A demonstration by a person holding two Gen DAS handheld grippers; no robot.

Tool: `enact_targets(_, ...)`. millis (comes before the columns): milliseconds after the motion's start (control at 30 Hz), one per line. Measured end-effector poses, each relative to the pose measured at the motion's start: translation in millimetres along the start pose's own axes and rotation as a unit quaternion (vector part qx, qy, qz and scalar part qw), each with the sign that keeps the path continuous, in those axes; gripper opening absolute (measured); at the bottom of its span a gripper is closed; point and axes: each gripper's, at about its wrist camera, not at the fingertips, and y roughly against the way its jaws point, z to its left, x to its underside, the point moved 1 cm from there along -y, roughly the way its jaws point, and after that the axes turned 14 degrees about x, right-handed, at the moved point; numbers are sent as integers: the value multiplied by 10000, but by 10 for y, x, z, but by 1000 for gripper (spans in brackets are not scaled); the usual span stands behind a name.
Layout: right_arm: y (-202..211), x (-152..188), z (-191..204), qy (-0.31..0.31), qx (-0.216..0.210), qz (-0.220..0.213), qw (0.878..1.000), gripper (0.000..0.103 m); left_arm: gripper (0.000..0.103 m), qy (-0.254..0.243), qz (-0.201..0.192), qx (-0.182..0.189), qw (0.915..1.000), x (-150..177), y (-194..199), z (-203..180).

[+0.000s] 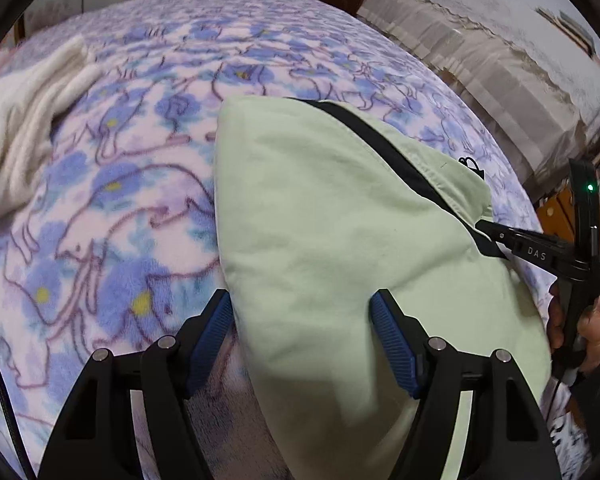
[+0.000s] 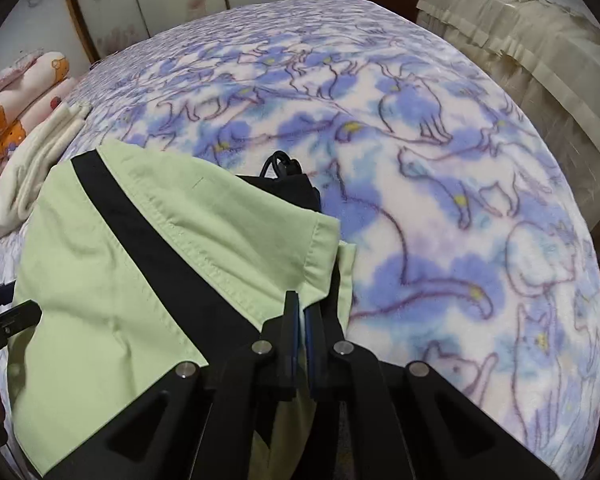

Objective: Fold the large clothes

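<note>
Pale green garment (image 1: pixel 320 208) w/ black stripe, folded on cat-print blanket (image 1: pixel 120 200). Left gripper (image 1: pixel 300 320) spread over its edge; right gripper (image 2: pixel 302 312) pinching the hem.

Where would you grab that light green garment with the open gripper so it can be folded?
On the garment's left edge, near the bottom, coming from the bed's near side. That edge already lies between the left gripper's open fingers, and the fabric there is flat and free. The right gripper is shut on the opposite edge by the black stripe, so both sides would lift together.
</note>
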Motion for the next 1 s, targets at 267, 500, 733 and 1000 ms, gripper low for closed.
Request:
enact_targets(267, 632, 86, -179, -576, -317, -268, 9975, 9, 70, -353, -481, -317, 9977, 80, 452, -385)
enact_targets(500, 938, 559, 477, 61, -888, -318, 9955, 9, 70, 77, -938, 23, 9956, 409, 526, -745)
enact_targets(733, 650, 865, 454, 188, -235, -119, 9995, 8, 70, -191, -667, -541, 9961, 712, 238, -742)
enact_targets(1000, 643, 984, -56, -302, -137, -9, 9994, 0, 71, 537, -583, -418, 9960, 755, 402, -315)
